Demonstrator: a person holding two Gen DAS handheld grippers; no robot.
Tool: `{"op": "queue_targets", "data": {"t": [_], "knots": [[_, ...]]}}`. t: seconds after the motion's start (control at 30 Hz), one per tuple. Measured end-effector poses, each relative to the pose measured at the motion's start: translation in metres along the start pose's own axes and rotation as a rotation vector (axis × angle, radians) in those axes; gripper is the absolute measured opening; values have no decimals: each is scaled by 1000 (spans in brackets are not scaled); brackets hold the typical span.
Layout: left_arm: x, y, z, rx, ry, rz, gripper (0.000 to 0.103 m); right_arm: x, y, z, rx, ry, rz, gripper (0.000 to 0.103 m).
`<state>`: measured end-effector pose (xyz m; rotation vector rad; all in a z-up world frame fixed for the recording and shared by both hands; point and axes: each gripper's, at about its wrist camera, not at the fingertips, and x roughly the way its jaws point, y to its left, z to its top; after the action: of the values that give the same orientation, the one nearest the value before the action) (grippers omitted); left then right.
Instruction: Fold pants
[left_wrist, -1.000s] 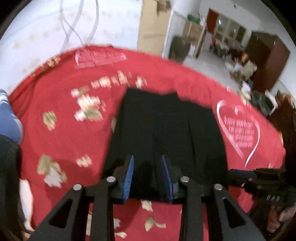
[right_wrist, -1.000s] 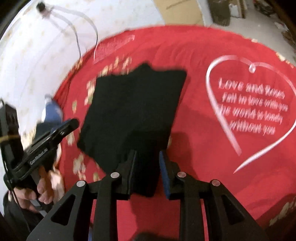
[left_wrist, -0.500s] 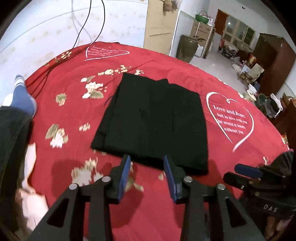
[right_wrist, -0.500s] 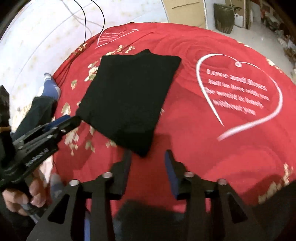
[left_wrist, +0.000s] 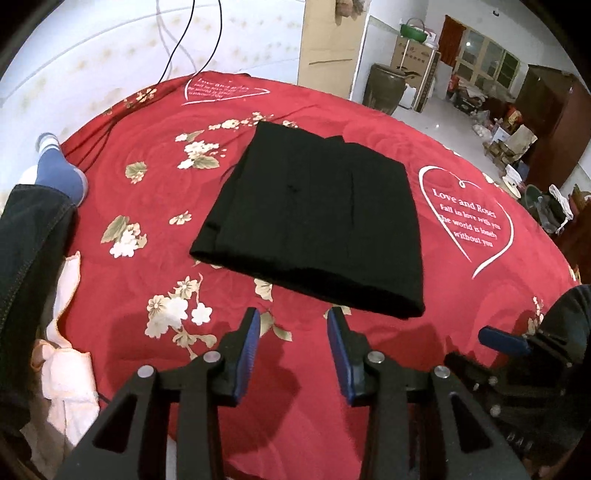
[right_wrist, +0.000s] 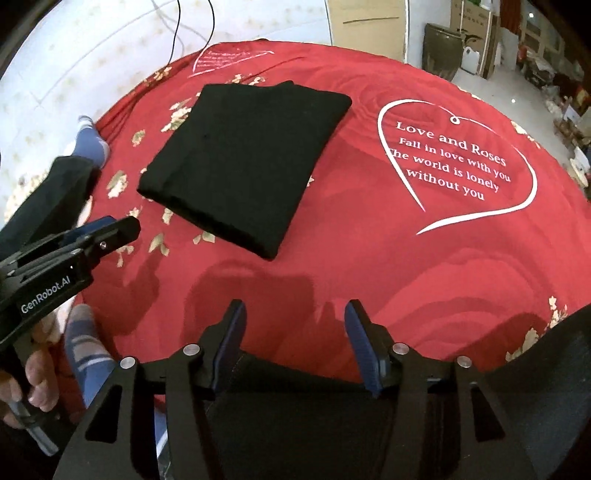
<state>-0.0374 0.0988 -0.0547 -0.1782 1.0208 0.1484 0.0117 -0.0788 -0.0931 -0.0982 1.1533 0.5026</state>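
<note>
The black pants lie folded into a flat, matte, roughly rectangular bundle near the middle of the red bedspread, a smooth cloth printed with pale flowers and white hearts. In the left wrist view the bundle's long axis runs from about 11 o'clock to 5 o'clock, its thick rounded fold facing the camera and a small notch on the far edge. Bare spread rings it on every side, widest toward 3 o'clock by the heart with lettering. The left gripper hovers just short of the near fold, its blue ribbed pads parted about halfway, with nothing between them. The right gripper, at 5 o'clock of the bundle, has just been opening and holds nothing; its jaws stand apart above red cloth.
</note>
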Motion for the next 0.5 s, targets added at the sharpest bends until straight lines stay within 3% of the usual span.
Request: {"op": "queue_targets", "data": {"t": [0.2, 0.5], "knots": [[8, 6, 6, -34, 3, 2, 40, 22, 17, 0, -54, 59, 4, 58], [6, 0, 10, -13, -17, 1, 40, 23, 14, 1, -5, 37, -26, 58]]}}
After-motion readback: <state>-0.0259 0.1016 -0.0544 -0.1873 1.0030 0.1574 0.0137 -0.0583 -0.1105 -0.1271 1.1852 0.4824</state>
